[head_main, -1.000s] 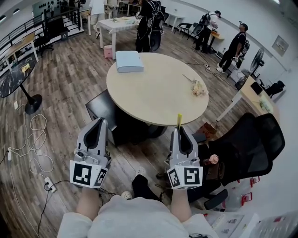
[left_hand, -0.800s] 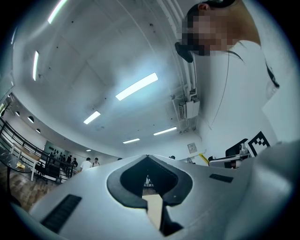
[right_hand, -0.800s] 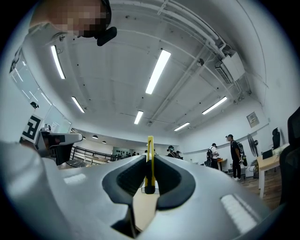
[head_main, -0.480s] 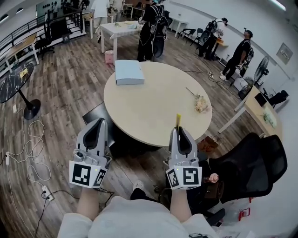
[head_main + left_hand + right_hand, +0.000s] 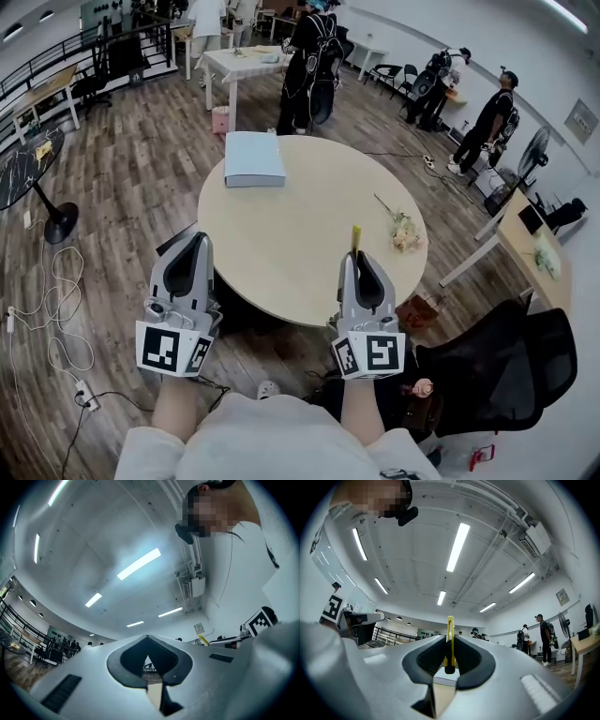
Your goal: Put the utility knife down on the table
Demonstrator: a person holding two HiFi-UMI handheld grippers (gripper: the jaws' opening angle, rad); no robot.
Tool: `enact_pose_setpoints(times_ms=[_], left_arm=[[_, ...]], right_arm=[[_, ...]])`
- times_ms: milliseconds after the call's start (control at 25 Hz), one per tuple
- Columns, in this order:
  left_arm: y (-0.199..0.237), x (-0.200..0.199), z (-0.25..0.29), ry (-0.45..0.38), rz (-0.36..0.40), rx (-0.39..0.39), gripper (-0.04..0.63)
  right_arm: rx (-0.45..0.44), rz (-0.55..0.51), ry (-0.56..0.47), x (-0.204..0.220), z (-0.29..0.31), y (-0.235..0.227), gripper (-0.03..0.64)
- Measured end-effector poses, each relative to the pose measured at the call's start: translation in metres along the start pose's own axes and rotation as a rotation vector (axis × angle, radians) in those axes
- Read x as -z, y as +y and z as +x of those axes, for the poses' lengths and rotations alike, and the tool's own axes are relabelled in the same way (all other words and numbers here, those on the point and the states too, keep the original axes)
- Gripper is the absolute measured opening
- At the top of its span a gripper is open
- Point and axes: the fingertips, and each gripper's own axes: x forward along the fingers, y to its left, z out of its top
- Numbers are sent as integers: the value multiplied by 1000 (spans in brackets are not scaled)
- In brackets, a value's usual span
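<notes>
- R gripper [image 5: 357,259]: jaws are clamped on the utility knife [image 5: 356,236]. The yellow body is pinched btwn the dark pads, and its end is seen sticking out past the jaw tips in the R gripper view [image 5: 450,639].
- Knife is held off the surface, not laid down. In the head view it is seen against the near part of the round table [image 5: 300,272].
- L gripper [image 5: 197,246]: jaws are brought together at the tips w/ nothing btwn them, as shown in the L gripper view [image 5: 146,637]. It is held over the floor, just off the table's near-left edge.
- Tabletop: round, pale beige, plain and mostly bare.
- A pale blue box [image 5: 253,157] is set at the far-left edge. A small dried flower sprig [image 5: 401,230] is laid near the right edge, well apart from the box.
- Floor [image 5: 141,178]: grey-brown wood planks. A white cable [image 5: 58,309] is looped on it at left.
- A black office chair [image 5: 497,375] is seen at lower right.
- Background: a white rectangular table [image 5: 239,58], w/ a person in dark clothes [image 5: 309,56] just beyond the round table and two more persons [image 5: 492,112] at far right.
- Ceiling [image 5: 497,522]: white, w/ strip lights [image 5: 457,545], seen in both gripper views.
</notes>
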Motion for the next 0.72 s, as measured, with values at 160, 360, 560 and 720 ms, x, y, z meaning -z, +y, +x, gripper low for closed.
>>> enact_pose_setpoints(times_ms=[160, 360, 560, 720], left_arm=[[-7, 12, 23, -7, 2, -14, 8], [-8, 29, 40, 20, 6, -25, 8], [0, 40, 54, 31, 10, -35, 9], [9, 50, 73, 32, 12, -25, 8]], right_arm=[[-23, 7, -1, 9, 17, -19, 63], [-36, 32, -2, 19, 38, -34, 63], [-48, 45, 14, 34, 55, -39, 63], [-42, 40, 21, 43, 72, -46, 63]])
